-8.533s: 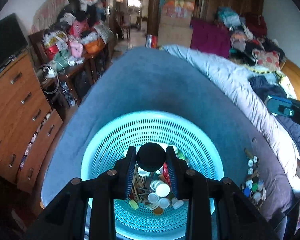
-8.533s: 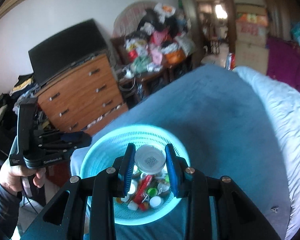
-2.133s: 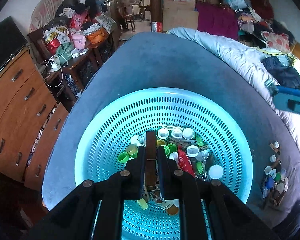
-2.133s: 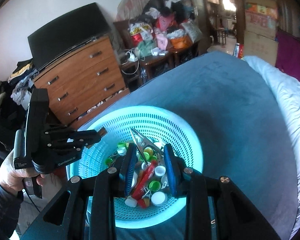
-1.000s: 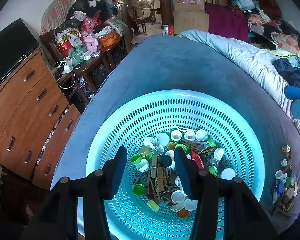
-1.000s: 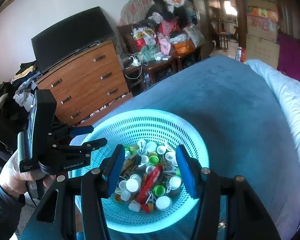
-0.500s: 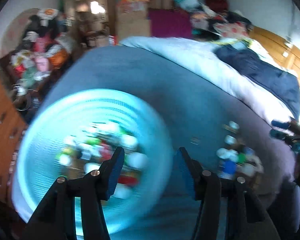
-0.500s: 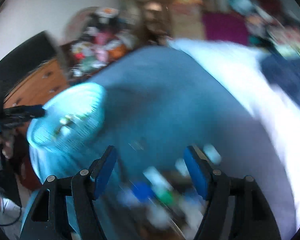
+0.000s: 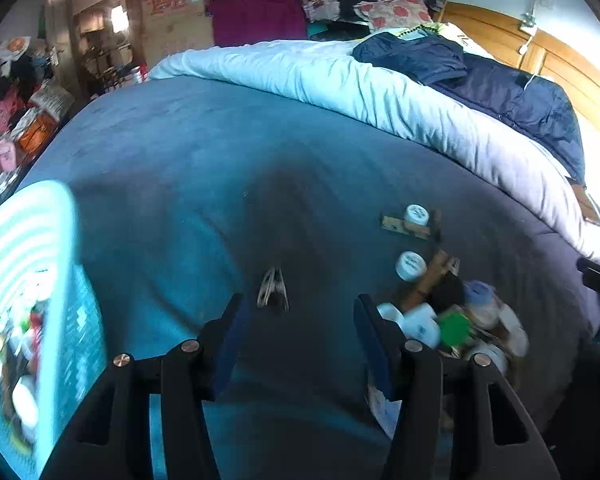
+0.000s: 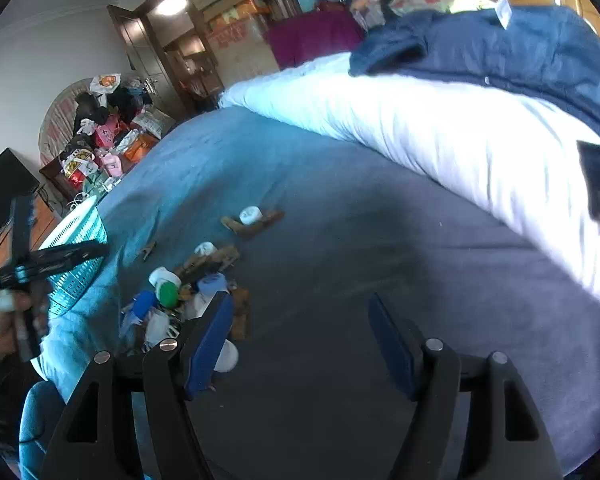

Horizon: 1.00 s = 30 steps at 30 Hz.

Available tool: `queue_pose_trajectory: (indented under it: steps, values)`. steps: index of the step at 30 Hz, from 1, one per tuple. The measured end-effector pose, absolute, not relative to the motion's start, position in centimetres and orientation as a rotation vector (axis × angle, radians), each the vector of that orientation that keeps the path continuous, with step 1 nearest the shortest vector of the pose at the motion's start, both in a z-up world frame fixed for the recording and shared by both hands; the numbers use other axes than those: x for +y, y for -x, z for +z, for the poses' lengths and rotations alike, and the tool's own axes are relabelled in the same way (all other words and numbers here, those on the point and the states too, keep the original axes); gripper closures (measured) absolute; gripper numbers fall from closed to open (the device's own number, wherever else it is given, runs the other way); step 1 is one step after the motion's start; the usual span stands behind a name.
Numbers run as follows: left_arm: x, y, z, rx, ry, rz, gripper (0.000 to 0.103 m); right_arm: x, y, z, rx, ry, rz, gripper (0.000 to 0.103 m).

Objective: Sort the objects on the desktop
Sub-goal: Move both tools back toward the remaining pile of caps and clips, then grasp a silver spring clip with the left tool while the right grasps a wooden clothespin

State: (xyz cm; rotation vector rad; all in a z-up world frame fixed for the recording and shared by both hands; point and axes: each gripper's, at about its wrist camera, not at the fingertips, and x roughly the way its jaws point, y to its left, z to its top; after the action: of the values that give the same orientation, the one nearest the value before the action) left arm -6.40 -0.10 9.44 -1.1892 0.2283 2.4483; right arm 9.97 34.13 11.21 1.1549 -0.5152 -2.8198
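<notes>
Left wrist view: the left gripper (image 9: 298, 314) is held spread and empty above a metal clip (image 9: 273, 289); the right gripper (image 10: 300, 320) is likewise spread, empty, beside scattered bottle caps (image 10: 168, 292).

The right gripper (image 10: 300, 336) hangs over a blue bed cover (image 10: 340, 240), its blue-padded jaws apart with nothing between them. Just left of its left finger lies a heap of bottle caps and wooden clothespins (image 10: 188, 288), a green cap (image 10: 168, 293) among them. Farther left, the left gripper (image 10: 60, 258), held in a hand (image 10: 2, 316), crosses in front of a turquoise basket (image 10: 78, 236). A white quilt (image 10: 440, 128) lies beyond.
</notes>
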Motion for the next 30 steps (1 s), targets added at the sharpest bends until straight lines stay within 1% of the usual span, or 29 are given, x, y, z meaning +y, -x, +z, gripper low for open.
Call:
queue_pose_trajectory:
  steps: [5, 7, 10, 11, 12, 13, 15, 17, 18, 22, 30]
  values:
    - [0.1, 9.3, 6.2, 0.23, 1.21, 2.433, 0.047, 35.4, -9.6, 9.4, -0.646, -1.149, -2.77, 0.033]
    - [0.2, 10.1, 4.8, 0.24, 1.237, 2.426, 0.047, 35.3, -8.9, 8.9, -0.659, -1.159, -2.747, 0.033]
    - [0.1, 10.6, 3.7, 0.233, 1.259, 2.427, 0.047, 34.5, -8.0, 8.5, -0.621, -1.154, -2.719, 0.034]
    - [0.0, 10.7, 3.4, 0.238, 1.263, 2.436, 0.053, 34.3, -7.7, 8.4, -0.612, -1.157, -2.703, 0.037]
    - [0.0, 10.7, 3.3, 0.237, 1.261, 2.445, 0.071, 33.9, -7.4, 8.3, -0.611, -1.161, -2.684, 0.042]
    - [-0.2, 10.6, 3.3, 0.219, 1.257, 2.447, 0.078, 33.7, -7.1, 8.1, -0.615, -1.163, -2.665, 0.045]
    - [-0.5, 10.1, 3.5, 0.207, 1.231, 2.459, 0.078, 33.1, -6.1, 7.7, -0.614, -1.171, -2.624, 0.061]
    - [-0.9, 9.8, 3.7, 0.187, 1.202, 2.467, 0.078, 32.5, -4.9, 7.5, -0.616, -1.175, -2.599, 0.069]
    - [-1.1, 9.8, 3.7, 0.177, 1.199, 2.473, 0.078, 32.0, -4.0, 7.4, -0.612, -1.168, -2.591, 0.071]
    - [-1.7, 10.1, 2.9, 0.125, 1.228, 2.477, 0.078, 30.3, 0.8, 6.8, -0.648, -1.174, -2.532, 0.071]
    - [-2.4, 10.3, 2.6, 0.078, 1.24, 2.46, 0.078, 27.9, 8.8, 5.1, -0.572, -1.278, -2.597, 0.071]
